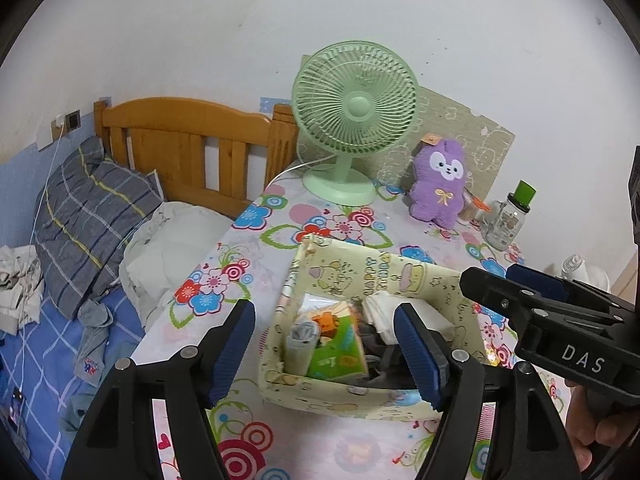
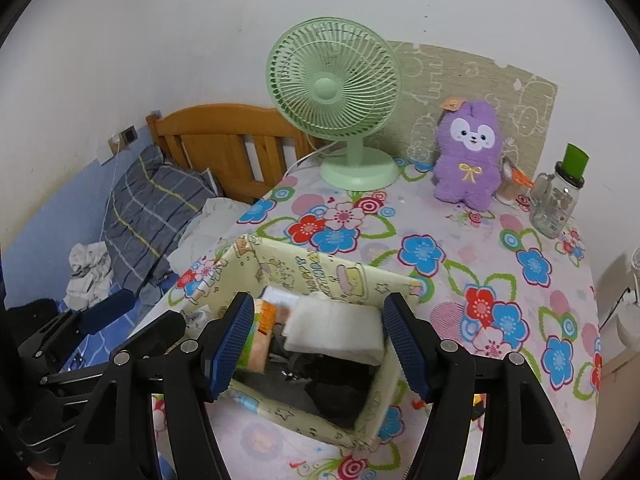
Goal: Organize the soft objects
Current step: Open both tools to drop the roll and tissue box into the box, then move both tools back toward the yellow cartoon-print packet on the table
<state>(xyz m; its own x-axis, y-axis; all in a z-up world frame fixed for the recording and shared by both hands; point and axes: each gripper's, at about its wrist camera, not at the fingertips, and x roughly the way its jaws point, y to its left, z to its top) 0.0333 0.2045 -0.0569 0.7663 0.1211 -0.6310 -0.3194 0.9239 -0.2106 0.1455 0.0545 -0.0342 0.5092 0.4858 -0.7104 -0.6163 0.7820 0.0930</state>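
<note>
A pale yellow fabric storage box (image 1: 372, 276) (image 2: 320, 268) stands on the flowered table. It holds a white folded cloth (image 2: 336, 328) (image 1: 380, 312), a green and orange soft book (image 1: 340, 348) (image 2: 260, 332), a grey rolled piece (image 1: 300, 344) and dark items. A purple plush rabbit (image 1: 438, 182) (image 2: 468, 160) sits upright at the far side of the table. My left gripper (image 1: 324, 352) is open and empty just above the box's near side. My right gripper (image 2: 316, 348) is open and empty over the box; it also shows in the left wrist view (image 1: 536, 300).
A green desk fan (image 1: 352, 120) (image 2: 334, 100) stands at the table's back. A glass bottle with a green cap (image 1: 510, 216) (image 2: 560, 196) stands right of the rabbit. A bed with a grey plaid pillow (image 1: 88, 216) (image 2: 156, 208) and loose clothes lies left.
</note>
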